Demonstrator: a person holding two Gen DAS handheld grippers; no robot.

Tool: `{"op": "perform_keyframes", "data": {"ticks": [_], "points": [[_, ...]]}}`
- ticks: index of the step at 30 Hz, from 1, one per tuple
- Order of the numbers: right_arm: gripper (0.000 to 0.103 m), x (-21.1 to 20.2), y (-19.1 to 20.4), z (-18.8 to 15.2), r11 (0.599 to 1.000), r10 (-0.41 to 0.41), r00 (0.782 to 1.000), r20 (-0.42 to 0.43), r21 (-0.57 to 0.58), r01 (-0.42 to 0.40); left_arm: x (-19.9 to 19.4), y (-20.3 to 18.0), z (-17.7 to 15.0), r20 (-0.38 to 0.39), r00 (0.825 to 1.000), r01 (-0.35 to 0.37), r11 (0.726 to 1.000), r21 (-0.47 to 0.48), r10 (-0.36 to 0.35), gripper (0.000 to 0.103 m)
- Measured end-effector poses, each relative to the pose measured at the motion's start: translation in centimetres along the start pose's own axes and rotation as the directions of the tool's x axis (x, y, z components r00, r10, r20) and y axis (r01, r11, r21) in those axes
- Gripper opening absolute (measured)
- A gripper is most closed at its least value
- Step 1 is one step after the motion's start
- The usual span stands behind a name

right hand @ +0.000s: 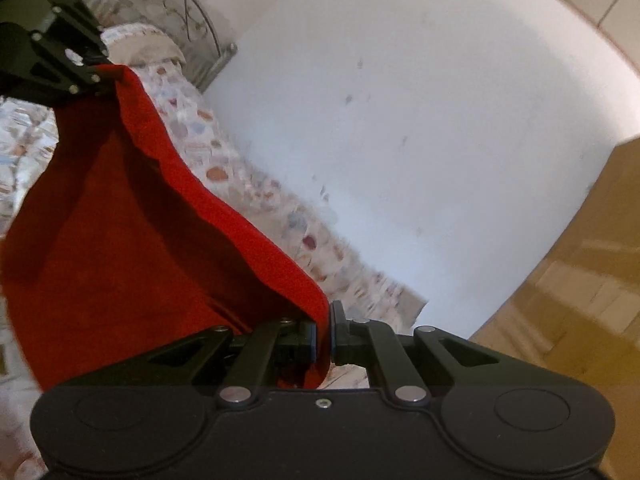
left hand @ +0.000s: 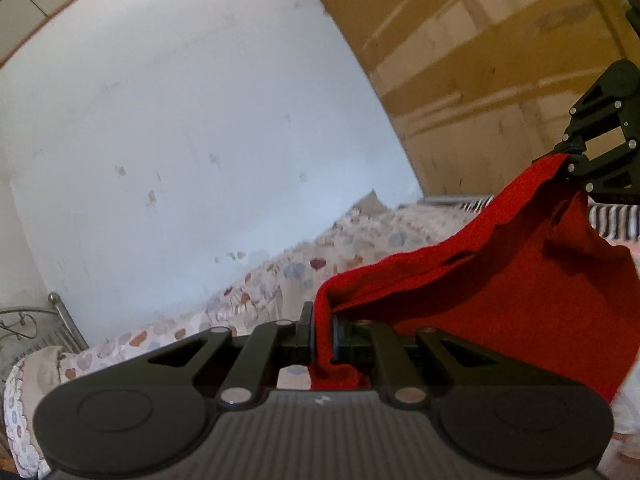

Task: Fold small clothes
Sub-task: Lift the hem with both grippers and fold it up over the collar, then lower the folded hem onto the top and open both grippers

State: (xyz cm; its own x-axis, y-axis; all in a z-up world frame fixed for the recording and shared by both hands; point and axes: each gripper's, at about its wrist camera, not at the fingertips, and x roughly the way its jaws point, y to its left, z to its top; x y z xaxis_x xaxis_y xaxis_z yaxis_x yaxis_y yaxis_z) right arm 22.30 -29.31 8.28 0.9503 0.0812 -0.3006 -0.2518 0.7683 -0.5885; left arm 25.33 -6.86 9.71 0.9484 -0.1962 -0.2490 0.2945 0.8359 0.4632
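A red cloth garment [left hand: 500,280] hangs stretched between both grippers above a bed. In the left wrist view my left gripper [left hand: 322,334] is shut on one corner of it, the fabric bunched between the pads. The right gripper [left hand: 570,160] shows at the far right, pinching the opposite corner. In the right wrist view my right gripper [right hand: 324,334] is shut on the red garment [right hand: 132,240], whose top edge runs up to the left gripper [right hand: 106,76] at the upper left. The cloth sags between the two and hangs down below them.
A bed with a patterned sheet [left hand: 288,272] lies below the cloth, running along a white wall [left hand: 180,120]. A metal bed frame [right hand: 192,28] stands at one end. A wooden wardrobe [left hand: 480,60] rises at the other end, with a striped fabric [left hand: 616,220] near it.
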Motion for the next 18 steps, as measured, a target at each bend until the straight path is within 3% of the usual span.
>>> {"op": "perform_keyframes", "data": {"ticks": [4, 9, 13, 18], "points": [[0.006, 6.8, 0.2, -1.2, 0.999, 0.048, 0.996, -0.075, 0.027, -0.046, 6.6, 0.3, -1.2, -0.085, 0.996, 0.018, 0.999, -0.031, -0.021, 0.008], [0.006, 13.5, 0.8, -3.5, 0.991, 0.121, 0.981, -0.154, 0.075, -0.111, 14.2, 0.5, -4.5, -0.203, 0.977, 0.054, 0.994, -0.093, -0.072, 0.008], [0.007, 17.2, 2.1, -5.2, 0.984, 0.169, 0.966, -0.194, 0.09, -0.154, 17.9, 0.4, -7.8, -0.276, 0.954, 0.081, 0.985, -0.152, -0.121, 0.008], [0.007, 19.6, 2.9, -7.0, 0.976, 0.205, 0.954, -0.22, 0.115, -0.183, 20.9, -0.5, -10.3, -0.323, 0.935, 0.103, 0.983, -0.153, -0.148, 0.009]]}}
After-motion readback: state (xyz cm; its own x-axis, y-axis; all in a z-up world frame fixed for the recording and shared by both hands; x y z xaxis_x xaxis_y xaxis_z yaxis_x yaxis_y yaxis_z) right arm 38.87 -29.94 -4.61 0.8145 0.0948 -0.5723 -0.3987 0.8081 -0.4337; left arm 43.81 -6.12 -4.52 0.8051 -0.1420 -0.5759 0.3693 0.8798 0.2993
